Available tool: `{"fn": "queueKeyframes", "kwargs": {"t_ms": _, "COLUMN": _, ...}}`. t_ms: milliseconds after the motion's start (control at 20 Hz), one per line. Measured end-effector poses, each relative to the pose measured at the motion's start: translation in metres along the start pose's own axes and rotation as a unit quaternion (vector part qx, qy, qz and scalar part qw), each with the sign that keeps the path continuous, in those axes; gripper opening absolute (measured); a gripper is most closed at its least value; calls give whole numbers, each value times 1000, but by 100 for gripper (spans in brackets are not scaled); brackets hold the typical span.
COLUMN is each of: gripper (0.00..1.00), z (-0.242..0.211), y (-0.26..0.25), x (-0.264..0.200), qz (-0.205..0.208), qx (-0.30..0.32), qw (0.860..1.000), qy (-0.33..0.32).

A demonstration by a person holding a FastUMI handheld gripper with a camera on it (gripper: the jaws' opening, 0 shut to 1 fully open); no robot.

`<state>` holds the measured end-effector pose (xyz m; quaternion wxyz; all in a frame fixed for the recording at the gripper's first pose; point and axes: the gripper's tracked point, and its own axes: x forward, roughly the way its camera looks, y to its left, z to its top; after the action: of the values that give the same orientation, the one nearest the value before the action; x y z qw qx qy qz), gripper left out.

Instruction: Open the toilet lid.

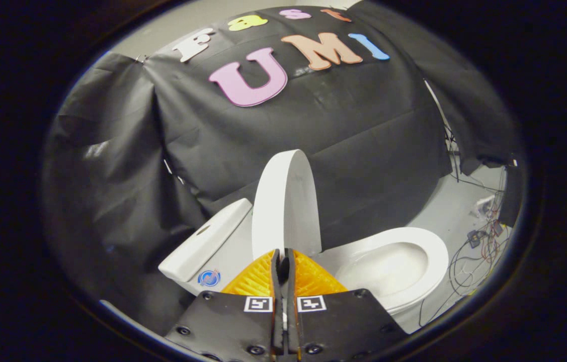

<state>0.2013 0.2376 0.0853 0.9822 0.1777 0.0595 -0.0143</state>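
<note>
The white toilet lid (286, 201) stands raised, nearly upright, between the tank (203, 246) and the open seat and bowl (394, 266). My gripper (283, 255) is shut, its two fingers pressed together with only a thin slit between them. The fingertips sit right in front of the lid's lower part and hide its bottom edge. I cannot tell whether they touch the lid. The bowl lies uncovered beyond and to the right of the fingers.
Black cloth forms the booth wall (343, 146) close behind the toilet. Loose cables and small electronics (479, 236) lie on the pale floor to the right of the bowl.
</note>
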Motion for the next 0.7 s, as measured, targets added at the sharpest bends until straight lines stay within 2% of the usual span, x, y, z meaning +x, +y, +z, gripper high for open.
{"fn": "queueKeyframes", "kwargs": {"t_ms": 700, "gripper": 4, "z": -19, "y": 88, "x": 23, "qz": 39, "qx": -70, "qw": 997, "qy": 13}}
